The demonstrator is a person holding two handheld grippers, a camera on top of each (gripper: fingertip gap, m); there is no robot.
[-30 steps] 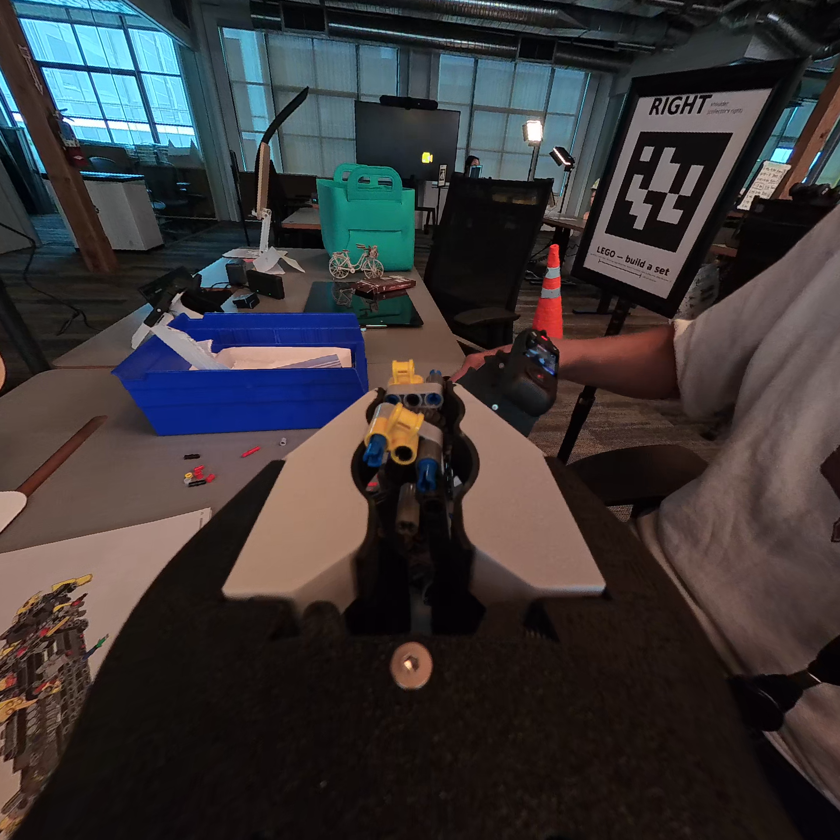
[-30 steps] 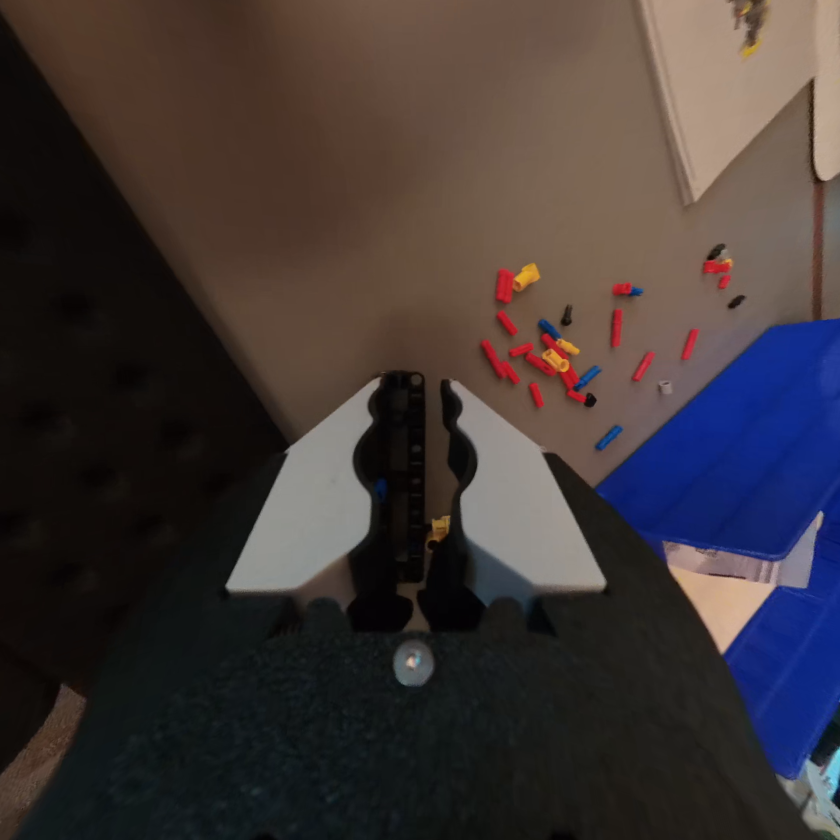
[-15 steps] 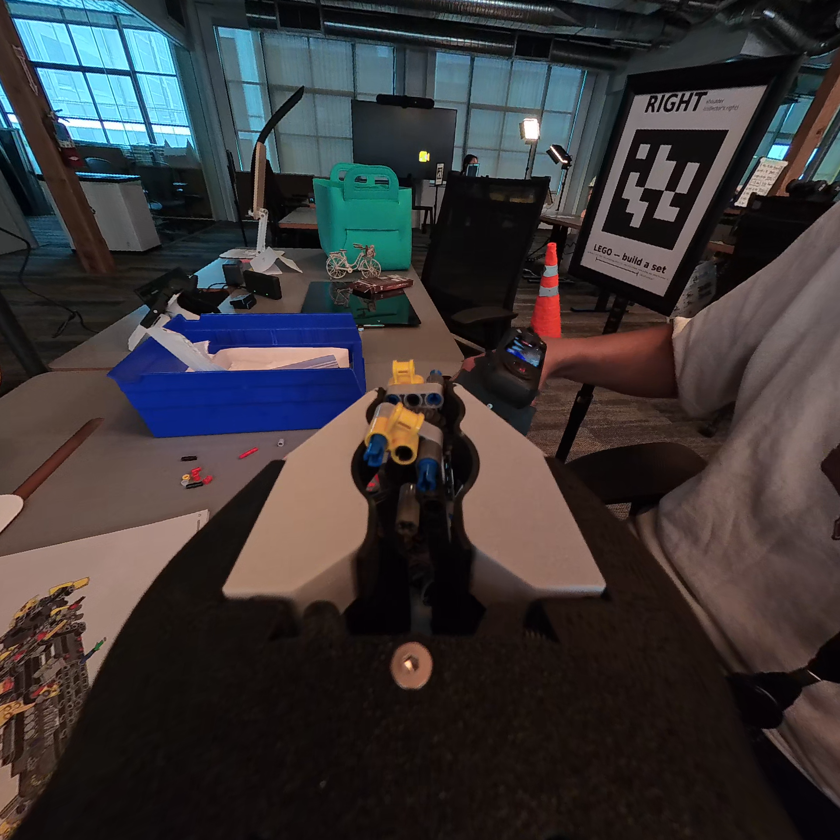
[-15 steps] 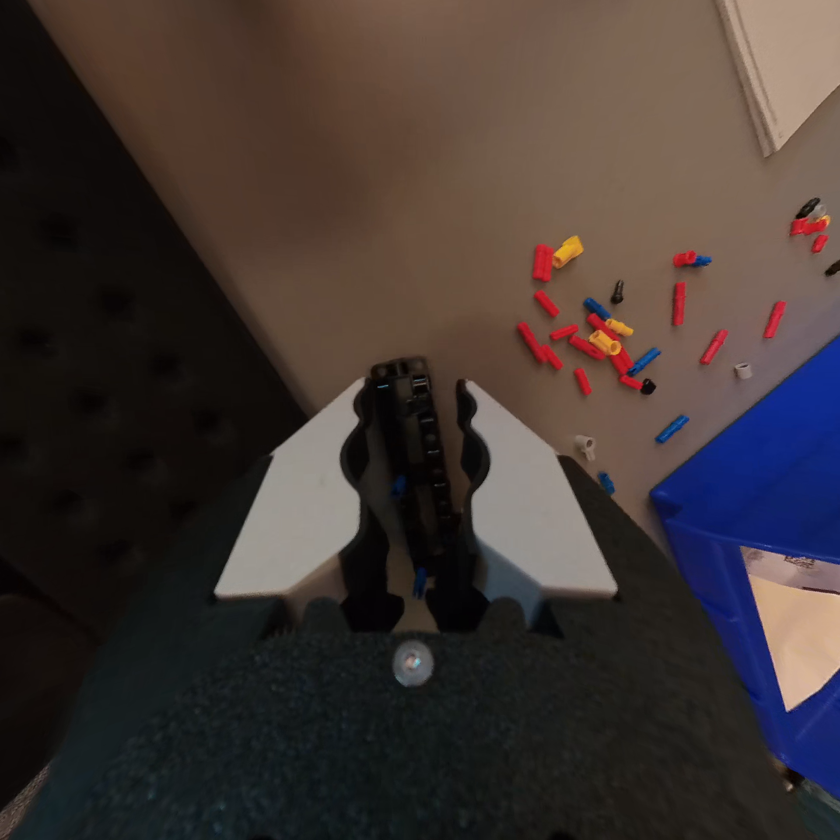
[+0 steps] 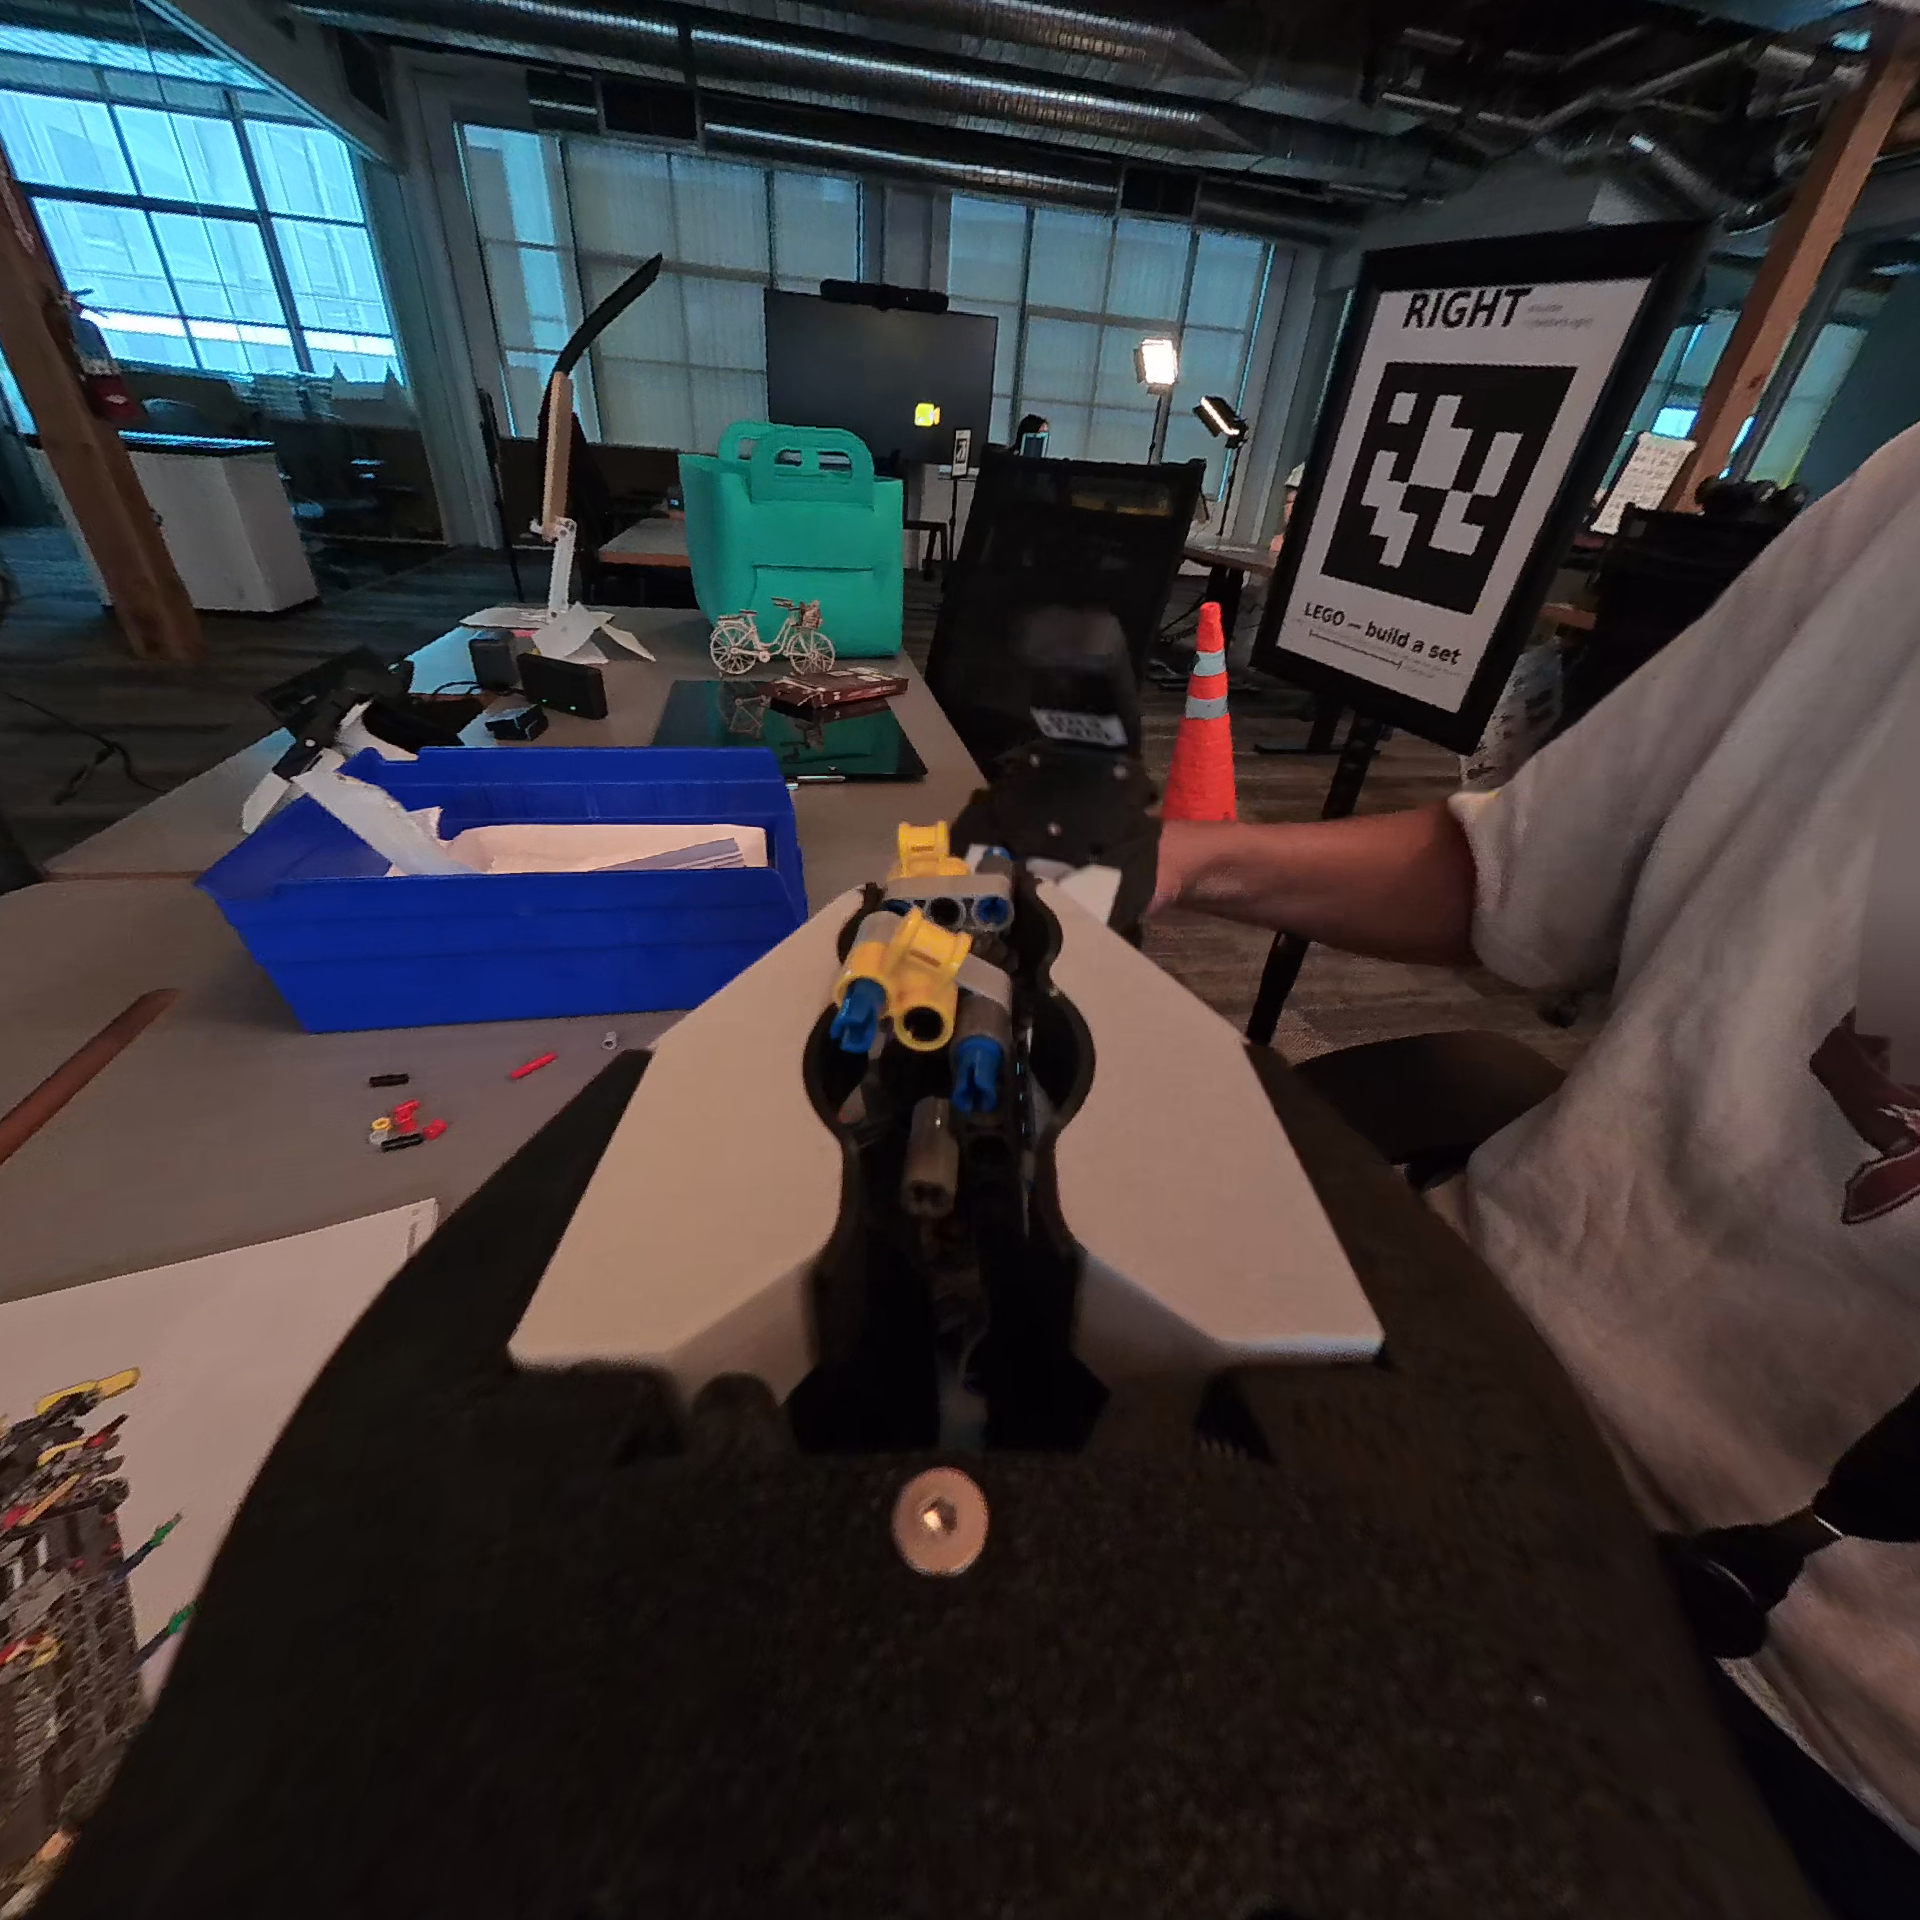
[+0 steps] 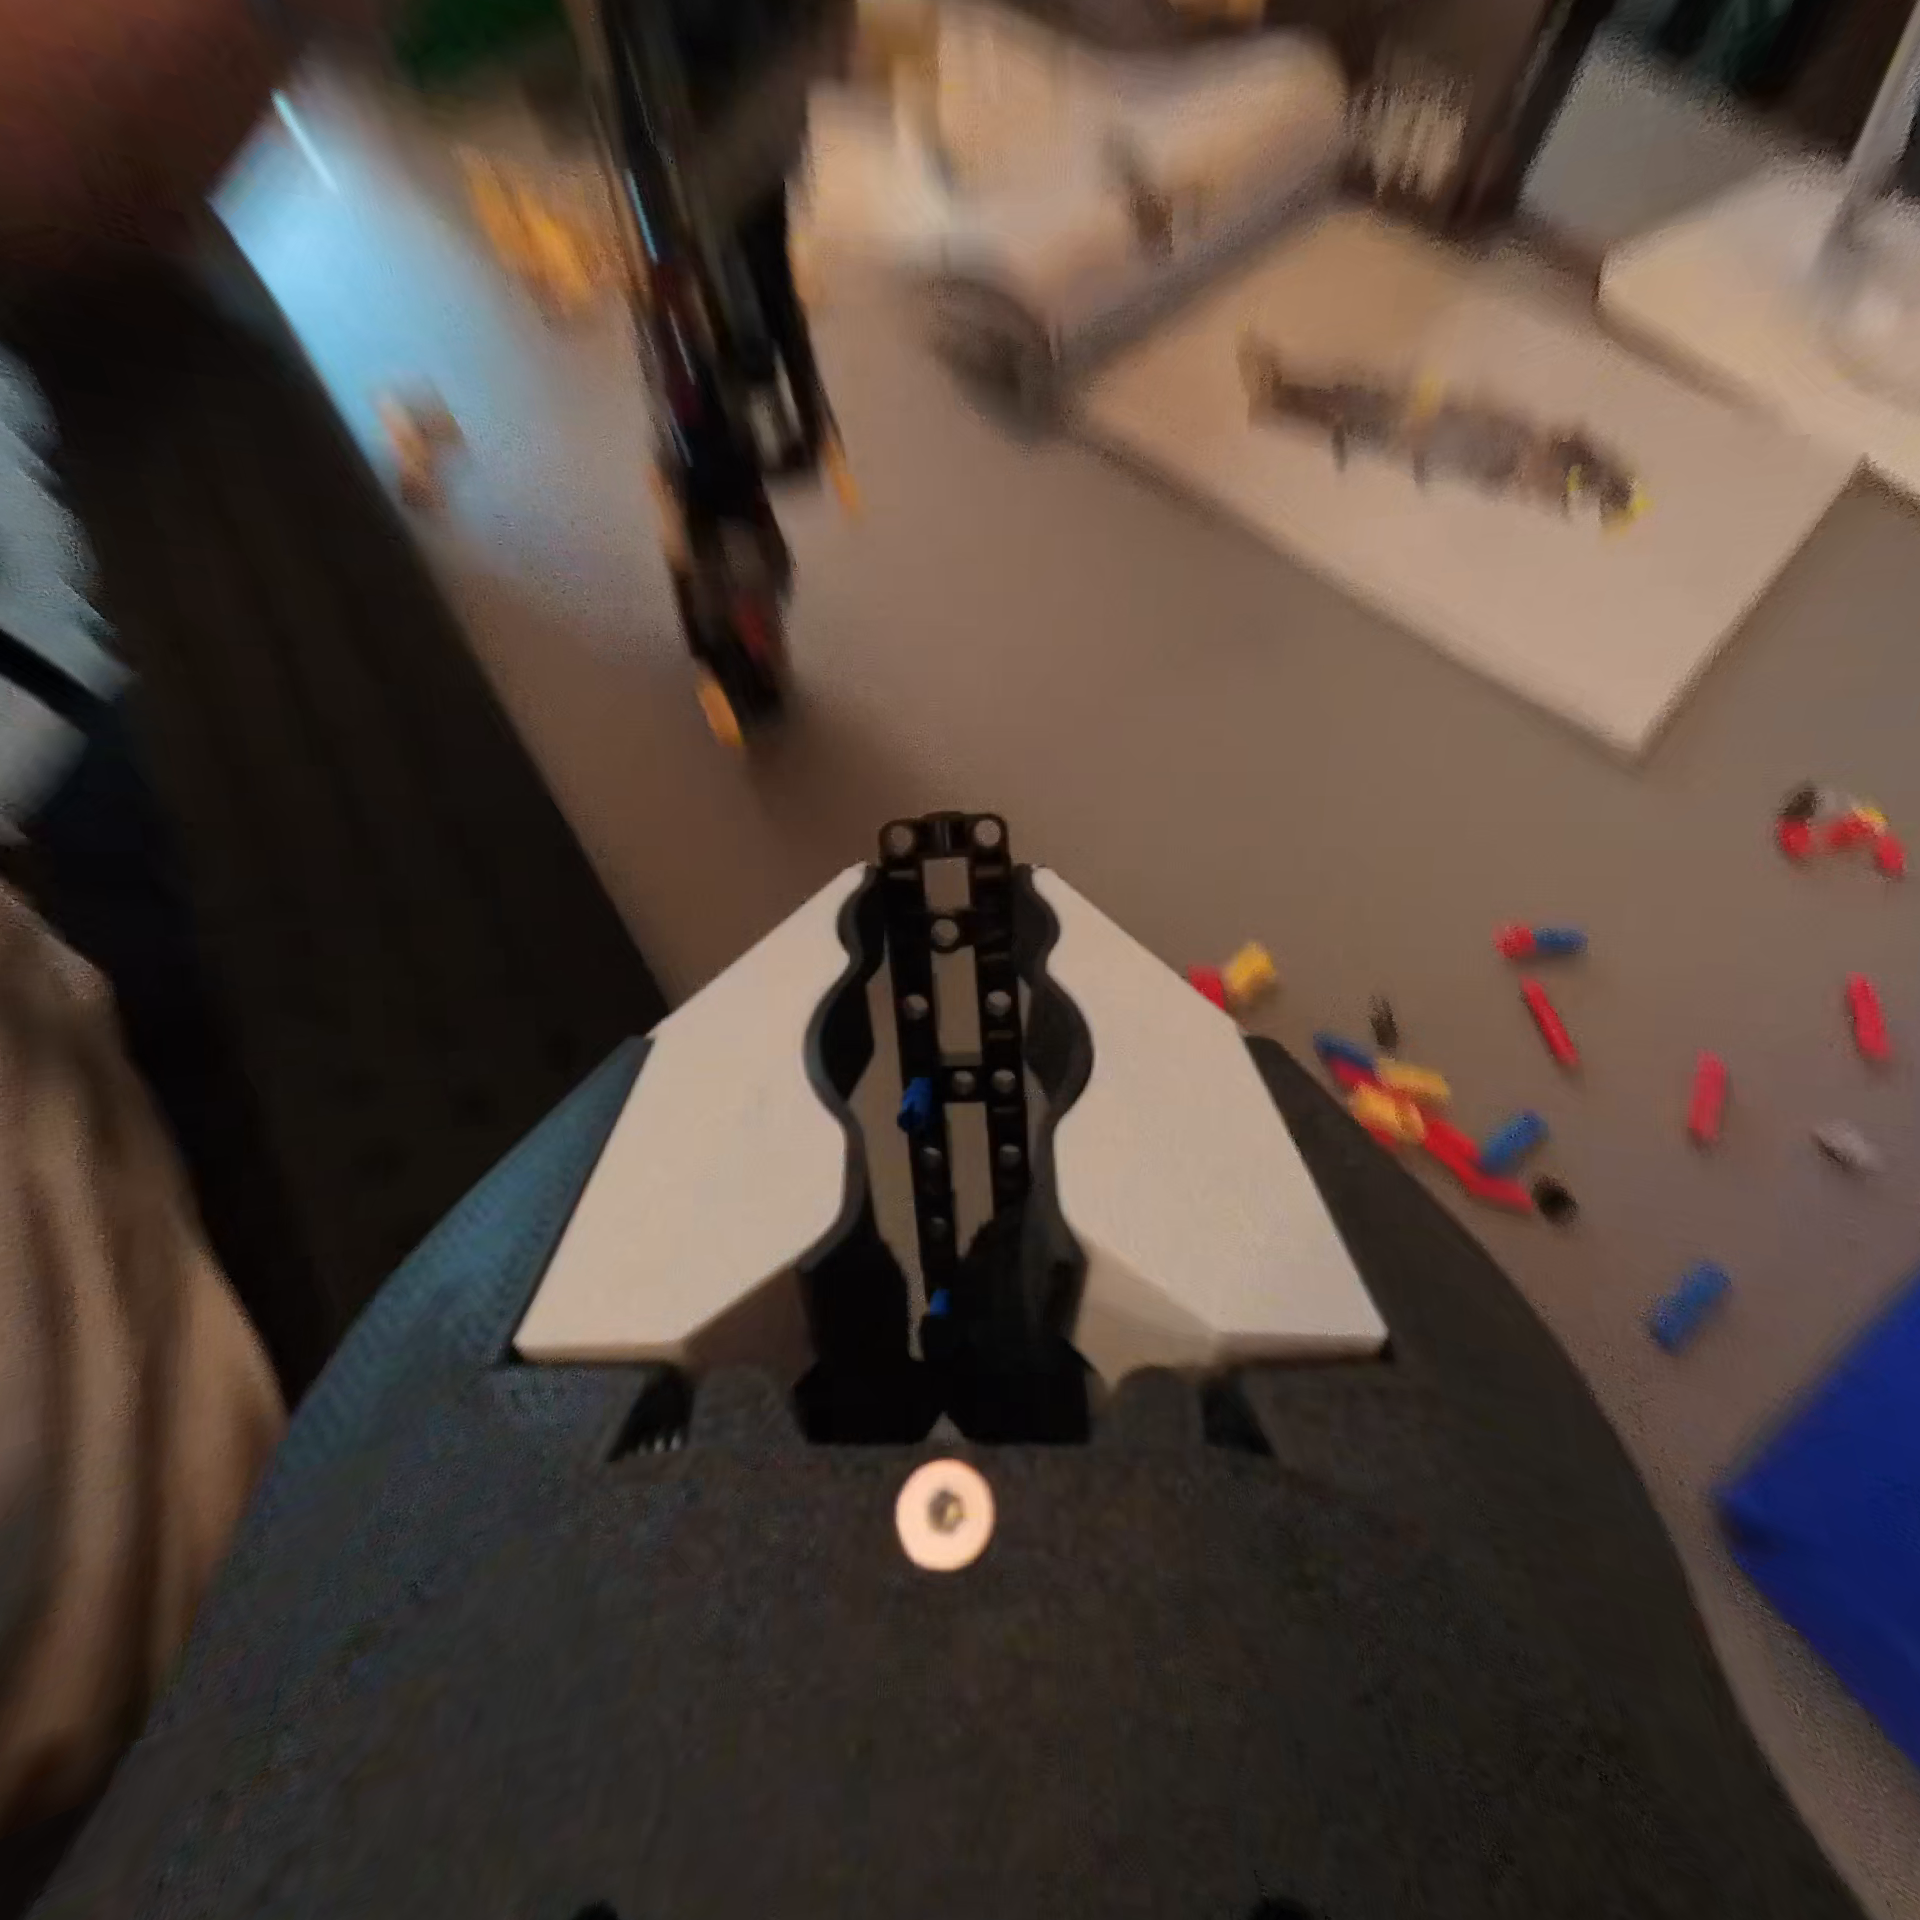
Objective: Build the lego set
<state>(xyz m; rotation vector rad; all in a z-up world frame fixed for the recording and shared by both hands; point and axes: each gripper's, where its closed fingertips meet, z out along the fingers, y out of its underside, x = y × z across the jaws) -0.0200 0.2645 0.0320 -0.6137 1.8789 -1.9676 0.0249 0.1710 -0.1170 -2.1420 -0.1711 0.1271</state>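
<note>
Tightly clawed: perforated black frame

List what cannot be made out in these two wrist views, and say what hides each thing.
- Instruction sheet, left wrist view: cut off by the frame edge and the left gripper.
- Lower part of the lego subassembly: sunk between the jaws.
- Tall dark model, right wrist view: motion blur.
- Black frame: its base hidden in the right gripper.

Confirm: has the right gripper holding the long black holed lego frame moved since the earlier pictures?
Yes. The right gripper, shut on the black lego frame, has swung: the scattered red, blue and yellow pins now sit lower right, and the blue bin fills less.
</note>
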